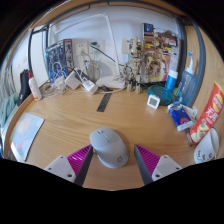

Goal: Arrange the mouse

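A light grey computer mouse (109, 146) lies on the wooden desk (90, 115), between the fingertips of my gripper (112, 158). The two fingers, with magenta pads (79, 160), stand at either side of the mouse's near half. A small gap shows at each side of the mouse, so the gripper is open around it. The mouse rests on the desk, its far end pointing away beyond the fingers.
A light mouse mat or sheet (24, 133) lies at the left. A white cube (153, 100) and a dark flat strip (104, 102) lie beyond the mouse. A snack packet (208, 112), a blue item (181, 115) and a white object (205, 146) lie at the right. Clutter lines the back wall.
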